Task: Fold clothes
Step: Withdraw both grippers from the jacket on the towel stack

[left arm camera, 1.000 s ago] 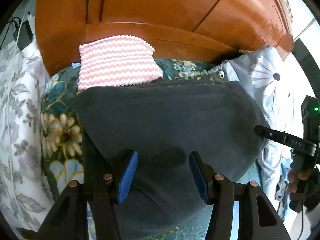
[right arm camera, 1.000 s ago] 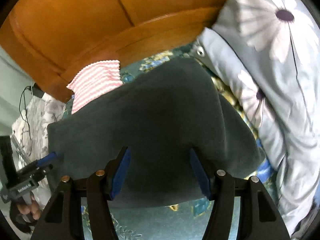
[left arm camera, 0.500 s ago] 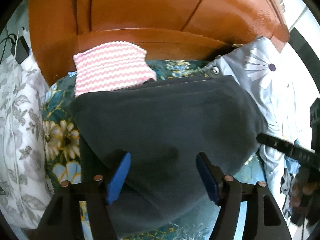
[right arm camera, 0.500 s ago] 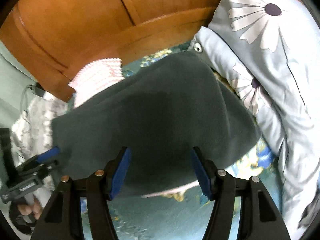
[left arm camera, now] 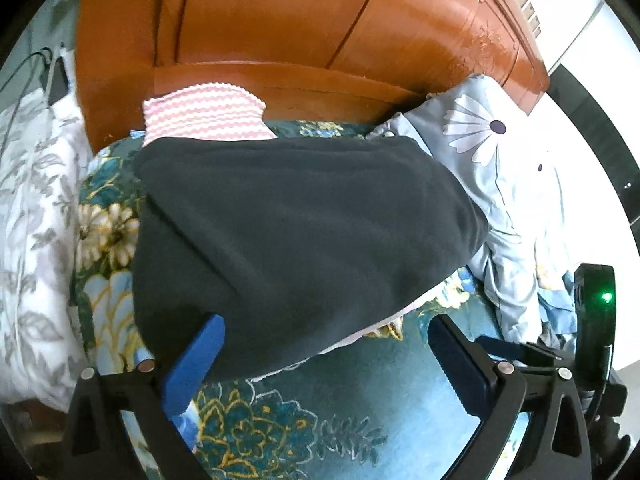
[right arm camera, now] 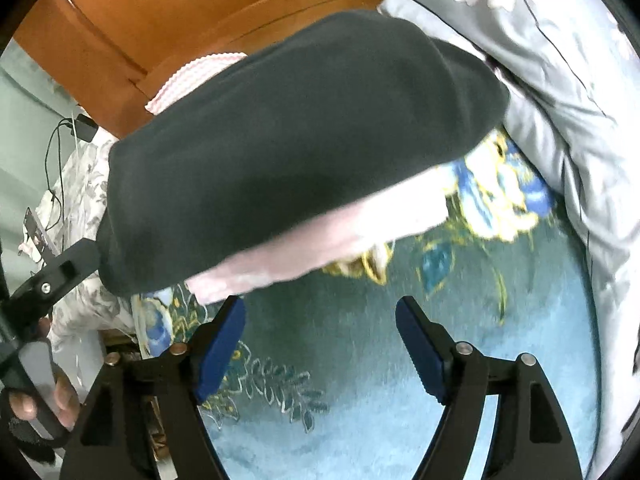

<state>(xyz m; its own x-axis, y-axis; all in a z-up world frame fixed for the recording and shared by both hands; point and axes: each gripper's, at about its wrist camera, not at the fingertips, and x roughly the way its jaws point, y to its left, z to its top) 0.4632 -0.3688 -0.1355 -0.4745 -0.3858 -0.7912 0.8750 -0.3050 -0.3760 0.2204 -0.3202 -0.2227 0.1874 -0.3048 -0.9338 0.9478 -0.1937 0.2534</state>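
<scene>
A folded dark grey fleece garment [left arm camera: 296, 232] lies on the teal floral bedspread [left arm camera: 320, 432], with a pale pink garment [right arm camera: 320, 240] showing under its near edge. A pink-and-white striped folded cloth [left arm camera: 204, 116] lies behind it by the headboard. My left gripper [left arm camera: 324, 364] is open and empty, just in front of the dark garment's near edge. My right gripper [right arm camera: 320, 344] is open and empty, over bare bedspread [right arm camera: 360, 400] in front of the dark garment [right arm camera: 288, 132].
An orange wooden headboard [left arm camera: 304, 20] stands behind. A light blue daisy-print pillow [left arm camera: 492, 148] lies on the right; it also shows in the right wrist view [right arm camera: 560, 80]. A white leaf-print quilt [left arm camera: 32, 240] lies on the left, with cables beyond it.
Both grippers have pulled back toward the near side of the bed and off the dark garment. The pink layer under it has come into view.
</scene>
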